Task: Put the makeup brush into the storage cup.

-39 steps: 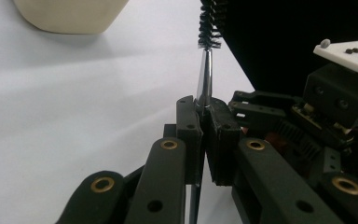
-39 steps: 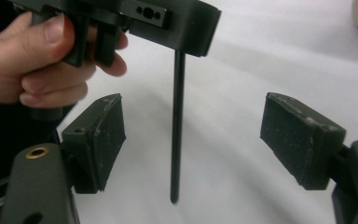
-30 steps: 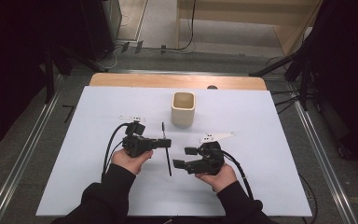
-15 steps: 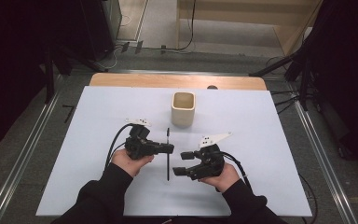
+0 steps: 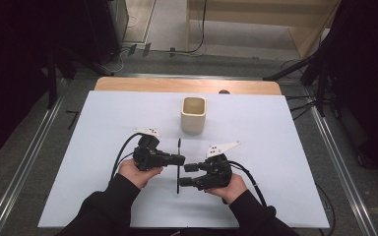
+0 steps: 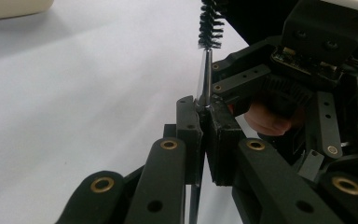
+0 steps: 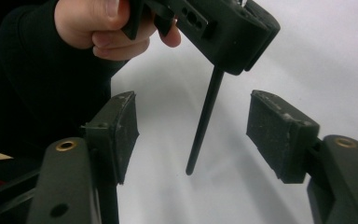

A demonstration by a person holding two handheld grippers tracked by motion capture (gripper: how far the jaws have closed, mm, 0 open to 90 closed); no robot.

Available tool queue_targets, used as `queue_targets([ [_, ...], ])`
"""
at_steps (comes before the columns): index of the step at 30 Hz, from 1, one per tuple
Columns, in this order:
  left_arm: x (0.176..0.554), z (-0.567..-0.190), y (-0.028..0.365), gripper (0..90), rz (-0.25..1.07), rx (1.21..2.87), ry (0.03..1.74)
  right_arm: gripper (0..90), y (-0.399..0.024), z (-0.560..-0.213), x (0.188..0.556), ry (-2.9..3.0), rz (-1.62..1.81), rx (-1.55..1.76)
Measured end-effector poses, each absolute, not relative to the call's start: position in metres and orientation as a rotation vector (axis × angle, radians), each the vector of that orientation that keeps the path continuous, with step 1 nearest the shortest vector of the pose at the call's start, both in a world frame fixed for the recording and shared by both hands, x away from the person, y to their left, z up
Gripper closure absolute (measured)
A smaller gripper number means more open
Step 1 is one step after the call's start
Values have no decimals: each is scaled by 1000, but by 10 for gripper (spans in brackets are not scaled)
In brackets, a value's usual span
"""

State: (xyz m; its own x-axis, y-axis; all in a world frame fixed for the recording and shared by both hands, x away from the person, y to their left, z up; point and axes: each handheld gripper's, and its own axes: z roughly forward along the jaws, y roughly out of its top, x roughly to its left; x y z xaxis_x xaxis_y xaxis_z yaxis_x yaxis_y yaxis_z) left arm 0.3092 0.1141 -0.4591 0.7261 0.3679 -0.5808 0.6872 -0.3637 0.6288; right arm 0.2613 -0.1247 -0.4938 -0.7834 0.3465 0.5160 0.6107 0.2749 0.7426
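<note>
A thin black bottle brush (image 5: pixel 178 147) with a bristled tip (image 6: pixel 209 23) is held just above the white table, its tip pointing toward the cup. My left gripper (image 5: pixel 181 159) is shut on the brush's shaft (image 6: pixel 205 74), jaws pressed on it from both sides (image 6: pixel 204 109). My right gripper (image 5: pixel 183 175) is open, facing the left one, its two pads (image 7: pixel 121 121) standing apart on either side of the brush's plain handle end (image 7: pixel 205 121) without touching it. In the right gripper view the left gripper (image 7: pixel 233 32) and the hand holding it (image 7: pixel 98 23) sit just beyond.
A cream square cup (image 5: pixel 193 115) stands upright behind the grippers, near the middle of the white table top (image 5: pixel 275 147). A wooden strip (image 5: pixel 187 85) edges the far side. Cables trail from both grippers toward the person. Dark stands and floor rails surround the table.
Both hands have drawn a little toward the person, the brush with them. The right gripper has shifted left, so its open jaws now straddle the brush's handle end.
</note>
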Motion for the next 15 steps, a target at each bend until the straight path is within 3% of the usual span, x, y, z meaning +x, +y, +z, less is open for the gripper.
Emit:
queue_targets([
  [15, 303, -463, 110, 852, -423, 1910, 831, 634, -119, -497, 263, -2213, -1541, -1041],
])
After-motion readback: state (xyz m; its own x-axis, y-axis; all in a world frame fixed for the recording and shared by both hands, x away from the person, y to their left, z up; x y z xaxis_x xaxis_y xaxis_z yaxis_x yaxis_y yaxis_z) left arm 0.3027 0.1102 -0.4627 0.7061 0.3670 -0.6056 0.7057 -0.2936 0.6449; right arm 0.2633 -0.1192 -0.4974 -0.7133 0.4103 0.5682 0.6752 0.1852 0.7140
